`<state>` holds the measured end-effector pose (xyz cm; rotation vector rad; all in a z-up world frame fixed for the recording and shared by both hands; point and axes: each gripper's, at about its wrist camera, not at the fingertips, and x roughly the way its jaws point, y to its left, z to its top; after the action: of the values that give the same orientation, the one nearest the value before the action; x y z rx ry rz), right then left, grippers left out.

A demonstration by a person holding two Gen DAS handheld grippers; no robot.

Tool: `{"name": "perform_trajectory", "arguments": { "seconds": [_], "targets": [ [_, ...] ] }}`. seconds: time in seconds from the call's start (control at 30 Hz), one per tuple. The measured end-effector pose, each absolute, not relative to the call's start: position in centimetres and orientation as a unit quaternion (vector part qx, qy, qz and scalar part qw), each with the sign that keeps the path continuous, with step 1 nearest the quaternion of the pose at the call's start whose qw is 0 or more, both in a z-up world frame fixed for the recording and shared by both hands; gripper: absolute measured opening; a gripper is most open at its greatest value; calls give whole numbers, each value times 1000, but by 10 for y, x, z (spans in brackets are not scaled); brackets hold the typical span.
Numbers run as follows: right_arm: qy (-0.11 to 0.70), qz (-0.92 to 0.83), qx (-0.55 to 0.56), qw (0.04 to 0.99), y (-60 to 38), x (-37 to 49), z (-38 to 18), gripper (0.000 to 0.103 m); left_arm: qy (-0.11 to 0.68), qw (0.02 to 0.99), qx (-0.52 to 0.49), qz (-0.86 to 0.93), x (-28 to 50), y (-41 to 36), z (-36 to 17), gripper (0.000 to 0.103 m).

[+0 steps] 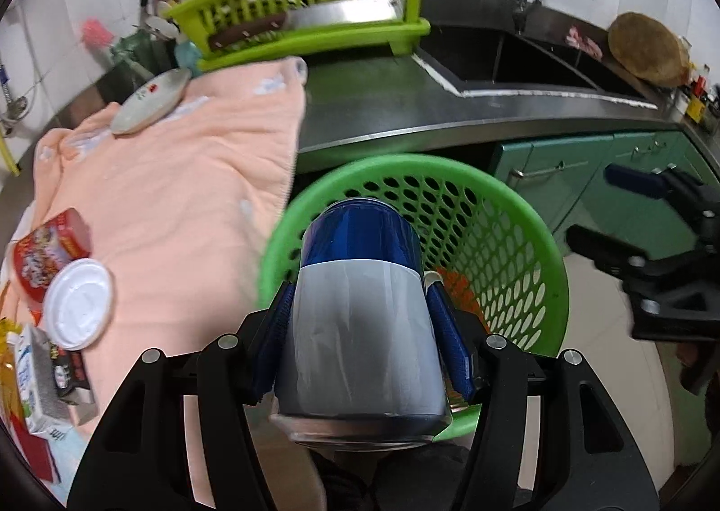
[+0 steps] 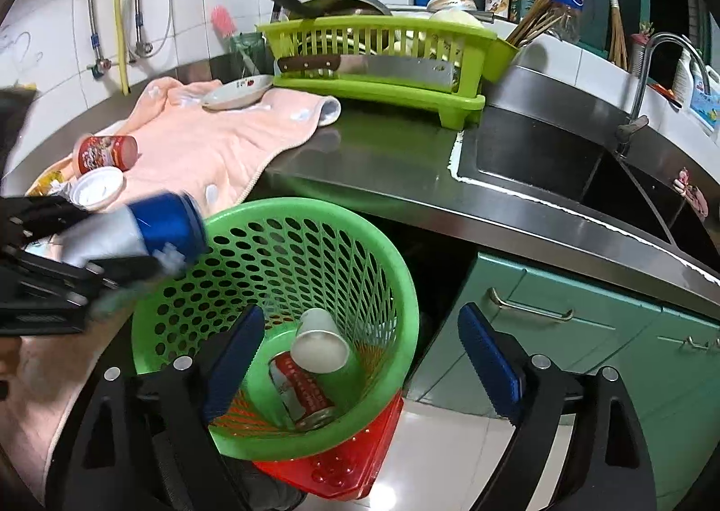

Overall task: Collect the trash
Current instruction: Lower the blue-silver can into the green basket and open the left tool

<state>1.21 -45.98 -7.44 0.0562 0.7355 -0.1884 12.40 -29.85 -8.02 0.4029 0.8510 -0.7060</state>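
The left hand-held gripper [image 1: 360, 322] squeezes a blue and grey can [image 1: 360, 308] over the green basket [image 1: 531, 250]. A pink towel [image 1: 180, 196] covers the surface [image 1: 382, 106], with a white lid [image 1: 78, 304] on it.

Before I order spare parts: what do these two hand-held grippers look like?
Both match: the left hand-held gripper and right hand-held gripper have matte black linkage frames with silver round pivot bolts, and two blue ribbed finger pads. No cables or markings show.
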Motion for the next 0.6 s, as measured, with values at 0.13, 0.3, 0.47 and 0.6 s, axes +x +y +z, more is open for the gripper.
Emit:
{"name": "perform_trajectory", "arguments": {
  "seconds": [0.13, 0.3, 0.47, 0.6],
  "targets": [
    [355, -89, 32, 930, -459, 6, -72, 85, 411, 827, 198, -329, 125, -309, -93, 62],
    [353, -85, 30, 931, -452, 5, -71, 85, 414, 827, 190, -329, 125, -308, -96, 71],
    [348, -79, 26, 934, -445, 5, -66, 85, 408, 833, 186, -322, 122, -293, -89, 71],
    [344, -69, 21, 936, -435, 8, -61, 86, 401, 844, 175, -310, 117, -271, -79, 71]
  ]
}}
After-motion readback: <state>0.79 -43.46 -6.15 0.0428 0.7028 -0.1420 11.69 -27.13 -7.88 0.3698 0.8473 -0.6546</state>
